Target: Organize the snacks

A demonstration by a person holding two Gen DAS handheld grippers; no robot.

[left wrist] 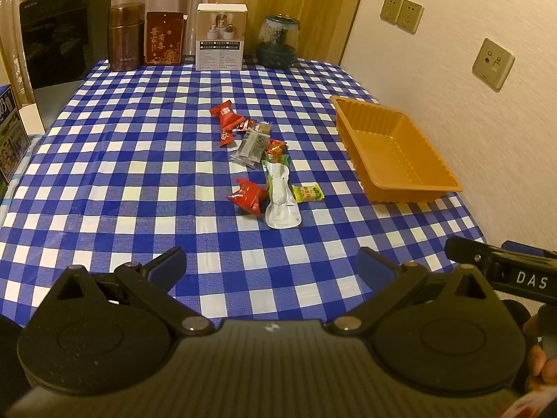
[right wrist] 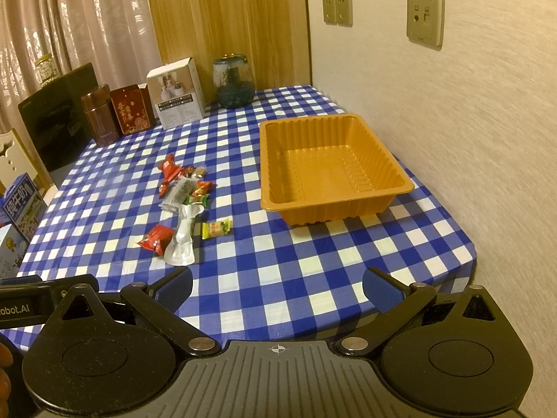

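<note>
Both grippers, the left gripper (left wrist: pixel 271 264) and the right gripper (right wrist: pixel 276 287), hover low over the near edge of the checked tablecloth (left wrist: pixel 104 181) with fingers spread apart and nothing between them. Beyond them the snacks (left wrist: pixel 259 160) lie scattered mid-table, and the orange tray (right wrist: pixel 330 170) sits bare to their right by the wall. Sorting looks unstarted; next comes reaching for the nearest silver pouch (left wrist: pixel 282 198).
</note>
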